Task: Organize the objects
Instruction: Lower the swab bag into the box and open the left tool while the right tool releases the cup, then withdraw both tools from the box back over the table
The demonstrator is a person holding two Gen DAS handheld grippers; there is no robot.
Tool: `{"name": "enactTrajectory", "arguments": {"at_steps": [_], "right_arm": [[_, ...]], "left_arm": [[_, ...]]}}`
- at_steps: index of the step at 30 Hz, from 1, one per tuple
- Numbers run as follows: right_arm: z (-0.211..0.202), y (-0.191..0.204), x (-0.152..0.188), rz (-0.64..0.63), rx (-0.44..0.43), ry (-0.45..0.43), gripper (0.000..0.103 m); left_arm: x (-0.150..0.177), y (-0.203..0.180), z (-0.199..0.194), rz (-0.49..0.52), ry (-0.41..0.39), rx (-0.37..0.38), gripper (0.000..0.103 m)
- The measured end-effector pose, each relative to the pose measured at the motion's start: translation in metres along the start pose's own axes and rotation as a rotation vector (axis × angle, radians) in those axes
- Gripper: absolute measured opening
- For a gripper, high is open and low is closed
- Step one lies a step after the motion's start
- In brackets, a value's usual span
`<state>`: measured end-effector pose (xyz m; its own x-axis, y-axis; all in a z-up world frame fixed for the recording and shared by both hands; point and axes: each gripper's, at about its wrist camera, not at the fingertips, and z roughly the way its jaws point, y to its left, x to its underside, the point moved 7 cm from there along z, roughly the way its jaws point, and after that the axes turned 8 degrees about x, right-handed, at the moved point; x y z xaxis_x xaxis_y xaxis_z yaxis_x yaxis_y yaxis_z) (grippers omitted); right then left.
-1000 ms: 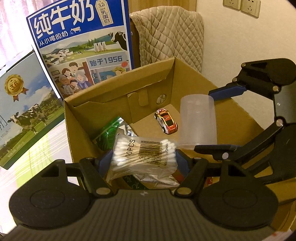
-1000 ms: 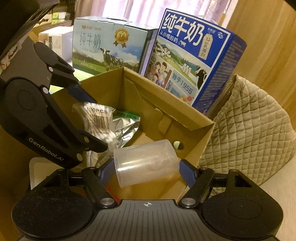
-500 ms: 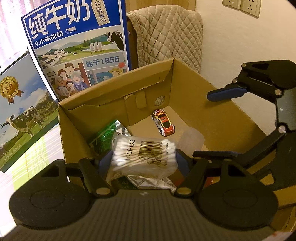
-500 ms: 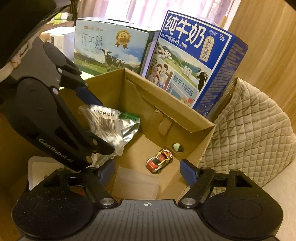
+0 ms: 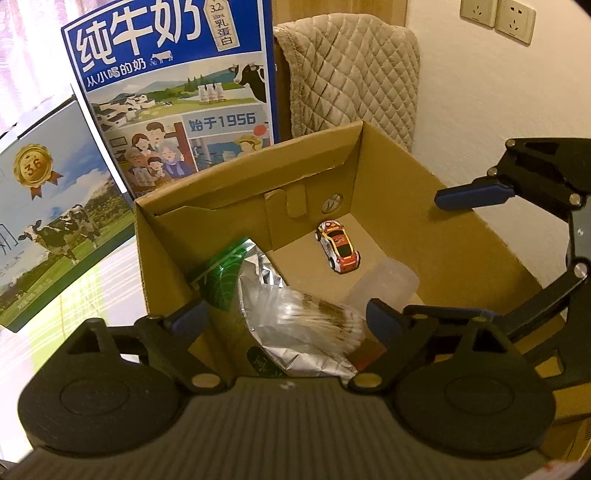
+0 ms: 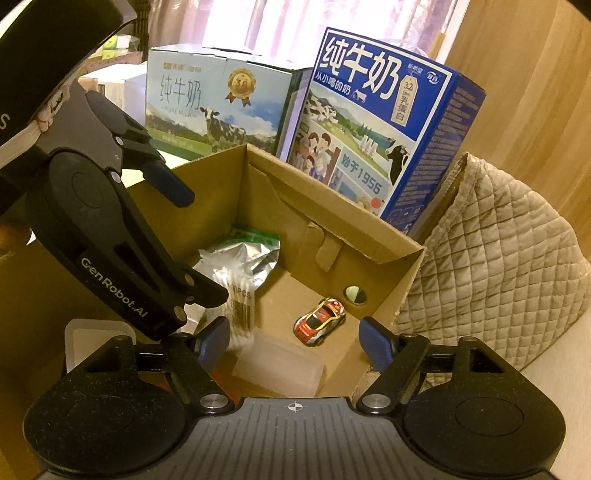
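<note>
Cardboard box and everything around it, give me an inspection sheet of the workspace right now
Surface: cardboard box, open-topped.
Job's things: toy car, clear plastic cup on its side, cotton swab pack blurred, on the foil pouch; all in the box.
Clutter: nothing seen.
Grippers: left gripper open and empty; right gripper open and empty.
Cables: nothing seen.
Surroundings: two milk cartons, quilted cover, wall sockets.

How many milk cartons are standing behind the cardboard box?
2: the dark blue milk carton directly behind the cardboard box, and the pale blue milk carton to its left. Others could be hidden.
</note>
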<state>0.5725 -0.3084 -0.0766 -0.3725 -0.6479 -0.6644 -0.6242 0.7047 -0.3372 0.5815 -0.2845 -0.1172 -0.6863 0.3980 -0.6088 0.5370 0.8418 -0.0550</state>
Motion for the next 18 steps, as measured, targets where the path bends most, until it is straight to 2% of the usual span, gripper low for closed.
{"name": "enactTrajectory", "arguments": {"at_steps": [9, 18], "right_arm": [[-0.017, -0.001, -0.001, 0.044, 0.013, -0.02, 0.075], [-0.047, 0.002, -0.007, 0.099, 0.018, -0.063, 0.075]], "left_arm": [[0.006, -0.004, -0.015, -0.022, -0.007, -0.001, 0.092], [0.013, -0.008, -0.046, -0.06, -0.045, -0.005, 0.092]]}}
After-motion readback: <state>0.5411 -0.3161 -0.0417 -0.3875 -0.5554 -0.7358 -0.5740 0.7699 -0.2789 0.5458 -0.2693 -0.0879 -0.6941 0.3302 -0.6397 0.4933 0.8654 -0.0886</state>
